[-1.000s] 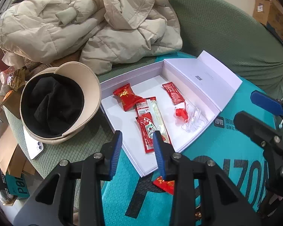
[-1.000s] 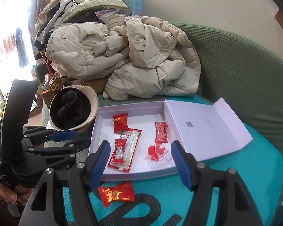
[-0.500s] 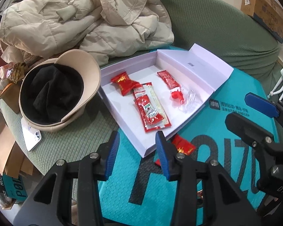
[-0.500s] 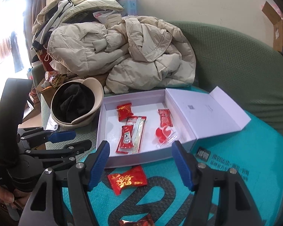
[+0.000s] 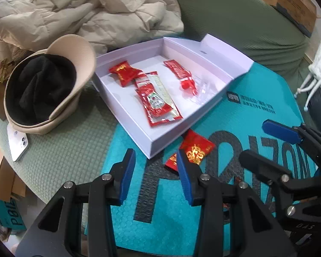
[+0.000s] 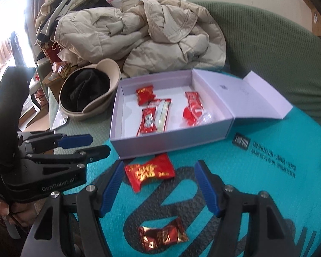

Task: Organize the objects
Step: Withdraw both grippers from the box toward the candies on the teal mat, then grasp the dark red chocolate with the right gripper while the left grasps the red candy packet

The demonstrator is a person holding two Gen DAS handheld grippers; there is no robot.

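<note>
Glossy red crinkled packet [image 6: 149,171] lies between open jaws

Soft daylight (left window blown out), fisheye-warped edges

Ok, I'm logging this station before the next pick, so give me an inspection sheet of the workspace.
Surface: teal mat over green cushion.
Job's things: open white box holding red packets; red candy packet and dark red candy lie outside on the mat.
Clutter: beige jacket, cap, phone.
Grippers: left gripper and right gripper, jaws open, empty.
Cables: nothing seen.
Surroundings: green sofa back, cardboard box.
</note>
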